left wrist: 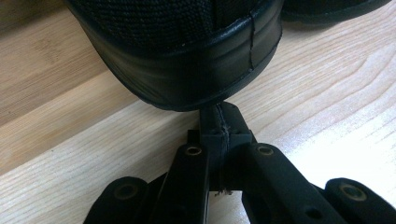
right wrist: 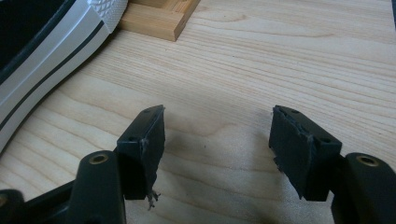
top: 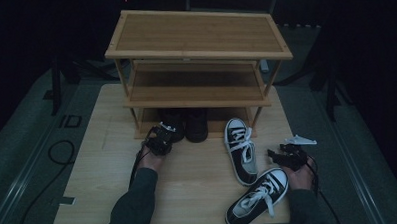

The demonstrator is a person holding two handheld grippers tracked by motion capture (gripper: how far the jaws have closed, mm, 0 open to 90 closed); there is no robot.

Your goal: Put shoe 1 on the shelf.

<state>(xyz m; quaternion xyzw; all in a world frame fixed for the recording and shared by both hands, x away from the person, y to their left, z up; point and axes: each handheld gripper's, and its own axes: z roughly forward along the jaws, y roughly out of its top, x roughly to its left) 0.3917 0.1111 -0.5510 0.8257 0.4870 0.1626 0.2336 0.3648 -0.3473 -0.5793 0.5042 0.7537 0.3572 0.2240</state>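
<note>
Left tongs (left wrist: 223, 114) clenched, tips at glossy rounded black shoe (left wrist: 187, 51) | right tongs (right wrist: 217, 140) released

The black shoe (left wrist: 187, 51) just beyond the shut left claw (left wrist: 223, 122) is showing coarse woven cloth above a smooth, faintly glossy rubber band. Under it the table (left wrist: 70, 154) is showing pale, matt wood with clear grain. Beside the table's wooden shelf rack (right wrist: 159, 18), the sneaker (right wrist: 51, 60) is showing smooth white rubber with a ribbed toe, and the right claw (right wrist: 218, 140) is wearing matt black pads (right wrist: 299, 149) with frayed edges.
</note>
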